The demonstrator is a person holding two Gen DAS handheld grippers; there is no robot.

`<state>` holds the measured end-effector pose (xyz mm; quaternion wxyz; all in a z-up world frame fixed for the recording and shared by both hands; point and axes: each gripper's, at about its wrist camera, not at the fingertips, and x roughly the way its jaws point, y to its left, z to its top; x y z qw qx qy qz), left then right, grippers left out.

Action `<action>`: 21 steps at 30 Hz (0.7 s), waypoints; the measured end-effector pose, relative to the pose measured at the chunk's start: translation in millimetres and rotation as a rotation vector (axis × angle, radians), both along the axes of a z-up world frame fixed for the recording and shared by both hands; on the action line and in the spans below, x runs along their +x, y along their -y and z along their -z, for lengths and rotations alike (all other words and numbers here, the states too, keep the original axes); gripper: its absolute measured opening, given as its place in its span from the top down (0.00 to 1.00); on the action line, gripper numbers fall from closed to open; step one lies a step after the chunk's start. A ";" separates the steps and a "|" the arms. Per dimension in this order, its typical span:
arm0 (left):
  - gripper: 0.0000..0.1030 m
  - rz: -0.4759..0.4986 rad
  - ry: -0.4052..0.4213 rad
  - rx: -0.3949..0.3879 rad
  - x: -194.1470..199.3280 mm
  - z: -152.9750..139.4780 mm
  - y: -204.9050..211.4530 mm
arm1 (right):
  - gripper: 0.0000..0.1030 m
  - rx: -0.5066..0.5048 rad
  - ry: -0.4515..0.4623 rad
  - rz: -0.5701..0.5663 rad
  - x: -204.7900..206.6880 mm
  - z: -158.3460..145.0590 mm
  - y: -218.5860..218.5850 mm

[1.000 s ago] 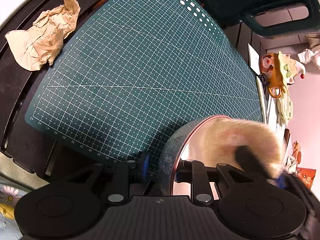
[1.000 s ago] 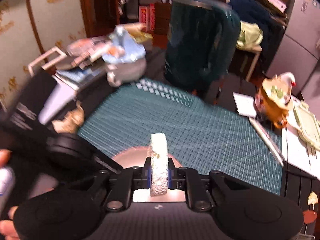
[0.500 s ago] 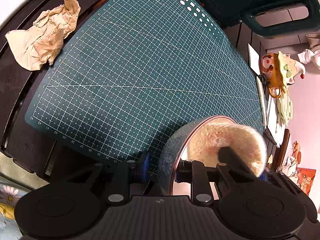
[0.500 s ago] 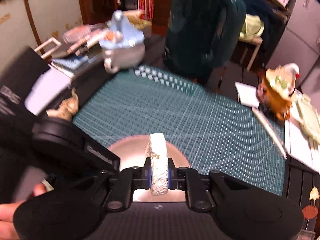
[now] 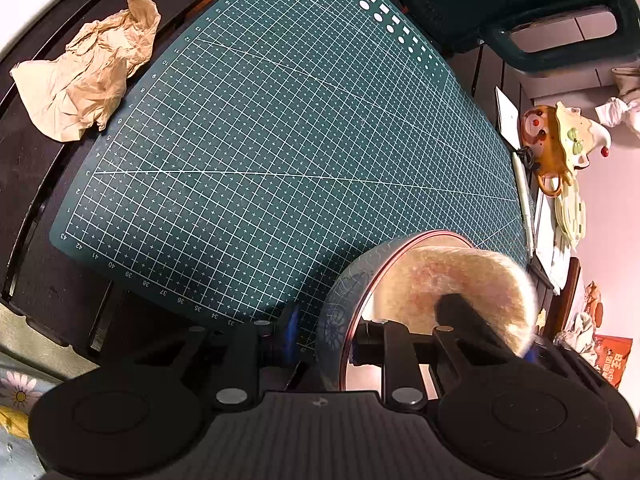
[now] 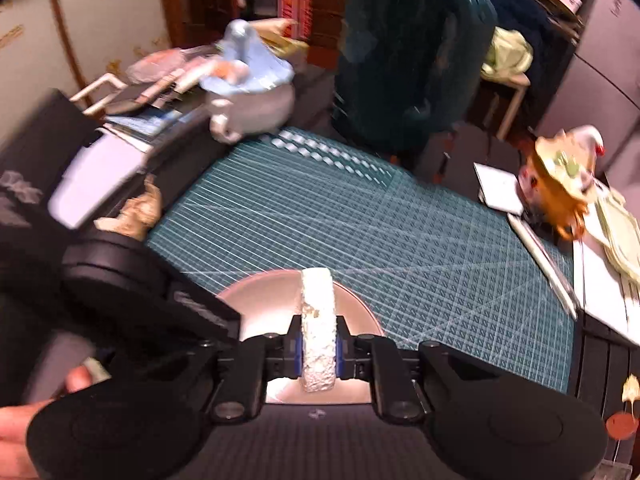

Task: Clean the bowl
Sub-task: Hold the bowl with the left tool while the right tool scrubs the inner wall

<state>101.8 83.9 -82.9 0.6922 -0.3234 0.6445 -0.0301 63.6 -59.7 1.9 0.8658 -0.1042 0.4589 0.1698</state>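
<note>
Dark tabletop (image 5: 48,280), carrying all items noted below.

Green cutting mat (image 5: 280,140) with a white grid, lying flat and covering most of the tabletop.

Dark green chair (image 6: 408,60) beyond the mat's far edge.

Bowl (image 5: 344,304) at the near right corner of the mat. Outer wall pale with a blue pattern, rim reddish, interior pale. In the left wrist view it is tipped on edge, its opening turned to the right.

Left gripper (image 5: 324,332): jaws narrow and closed on the bowl's wall, one finger outside and one inside the rim.

Right gripper (image 6: 318,350): jaws nearly together, clamping a white round sponge (image 6: 318,320) edge-on between the blue pads. The sponge sits inside the bowl; in the left wrist view it appears blurred, filling much of the interior.

Crumpled tan paper (image 5: 88,76) on the bare tabletop just beside the mat's far left corner.

Ceramic figurine (image 5: 560,140), orange and cream, off the mat's right edge.

White lidded pot (image 6: 252,100) with a blue lid, off the mat's far left; image blurred.

A hand (image 6: 36,428) is partly visible at the lower left of the right wrist view, behind the left gripper.
</note>
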 end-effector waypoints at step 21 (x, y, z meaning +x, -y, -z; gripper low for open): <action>0.77 0.000 0.000 -0.001 -1.5 -2.1 -0.3 | 0.87 -0.133 -0.015 0.051 6.5 8.0 -1.3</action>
